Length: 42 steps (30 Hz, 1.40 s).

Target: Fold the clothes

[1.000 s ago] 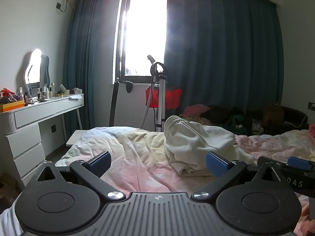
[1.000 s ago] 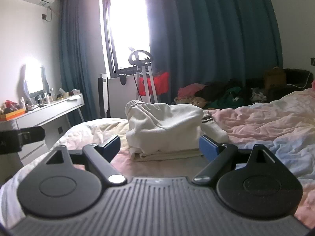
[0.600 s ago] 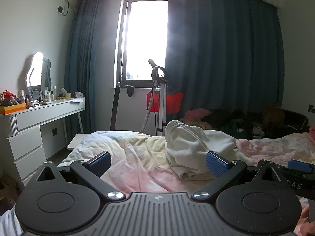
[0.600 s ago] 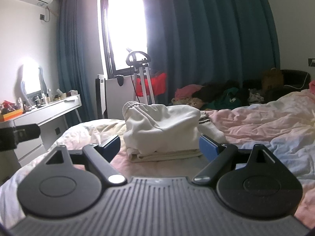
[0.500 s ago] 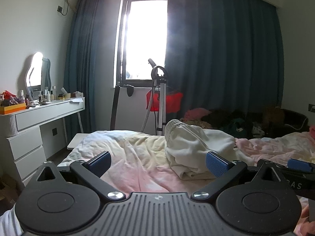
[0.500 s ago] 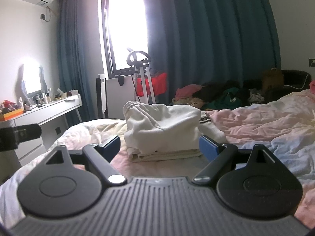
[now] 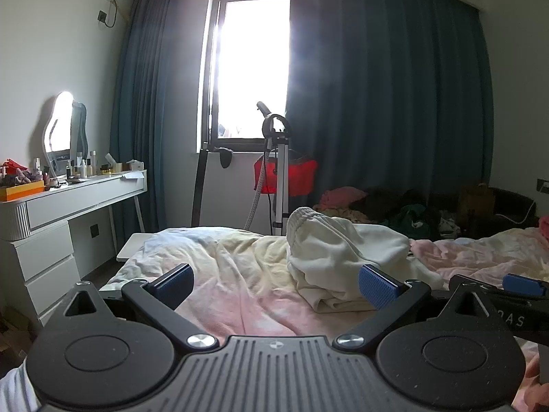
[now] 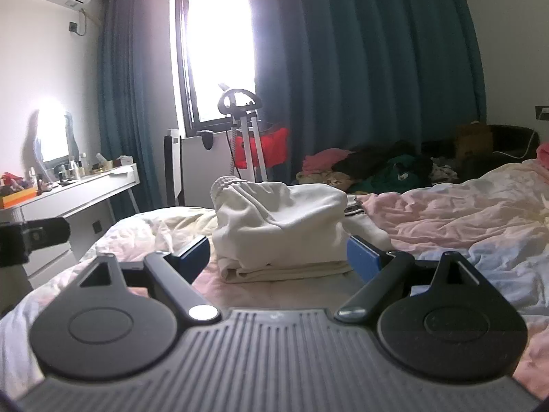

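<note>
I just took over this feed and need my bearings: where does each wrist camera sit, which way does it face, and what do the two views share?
Left wrist: sits low behind the open left gripper, facing across the bed toward the window; the right gripper pokes in at right.
Right wrist: sits behind the open right gripper, aimed squarely at the white folded clothes; the left gripper's tip shows at left.
Shared: the white folded clothes, window, blue curtains and dressing table.

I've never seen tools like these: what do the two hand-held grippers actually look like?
Both look alike: the left gripper and right gripper have a ribbed dark grey body, two round black discs, silver screws, and black arms ending in textured blue pads. White lettering marks the right gripper's side. A white sleeve shows.
</note>
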Tool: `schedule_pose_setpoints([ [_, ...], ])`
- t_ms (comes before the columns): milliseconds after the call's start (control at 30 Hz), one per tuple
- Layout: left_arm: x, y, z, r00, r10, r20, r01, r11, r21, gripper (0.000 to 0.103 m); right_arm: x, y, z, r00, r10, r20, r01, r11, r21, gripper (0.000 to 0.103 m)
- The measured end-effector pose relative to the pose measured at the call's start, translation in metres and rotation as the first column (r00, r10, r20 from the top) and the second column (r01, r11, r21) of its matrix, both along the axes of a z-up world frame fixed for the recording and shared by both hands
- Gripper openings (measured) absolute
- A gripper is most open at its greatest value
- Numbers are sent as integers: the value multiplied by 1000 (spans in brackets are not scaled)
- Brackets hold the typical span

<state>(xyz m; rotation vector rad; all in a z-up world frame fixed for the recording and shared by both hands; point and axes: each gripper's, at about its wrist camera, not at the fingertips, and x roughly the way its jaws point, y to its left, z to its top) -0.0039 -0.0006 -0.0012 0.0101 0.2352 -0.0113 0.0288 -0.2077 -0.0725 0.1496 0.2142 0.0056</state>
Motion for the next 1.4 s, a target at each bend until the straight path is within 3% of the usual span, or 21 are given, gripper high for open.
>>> schedule_pose_setpoints([
  [400, -5, 4, 0, 999, -22, 33, 23, 999, -36, 103, -1, -1, -3, 1000, 3, -3, -3, 1000, 8, 88],
  [633, -2, 4, -2, 1000, -14, 14, 15, 999, -38, 103, -1, -3, -3, 1000, 7, -5, -7, 1000, 17, 88],
  [767, -2, 10, 4, 998, -48, -32, 46, 996, -73, 103, 1, -6, -5, 998, 53, -21, -52, 998, 37, 88],
  [933, 3, 25, 15, 1000, -27, -8, 27, 998, -60, 103, 28, -3, -1, 992, 105, -74, -102, 994, 46, 88],
  [1100, 21, 54, 13, 1000, 24, -11, -25, 997, -74, 103, 117, 12, 23, 982, 124, -142, -117, 991, 61, 88],
  [1233, 40, 79, -13, 995, 93, -33, -96, 990, -101, 103, 240, 34, 37, 958, 143, -250, -123, 988, 97, 88],
  [1267, 43, 84, -22, 991, 129, -28, -132, 983, -127, 103, 270, 37, 39, 950, 133, -281, -108, 989, 104, 88],
  [1400, 64, 90, -48, 986, 166, -34, -169, 979, -115, 103, 377, 52, 38, 945, 74, -318, -16, 983, 180, 88],
])
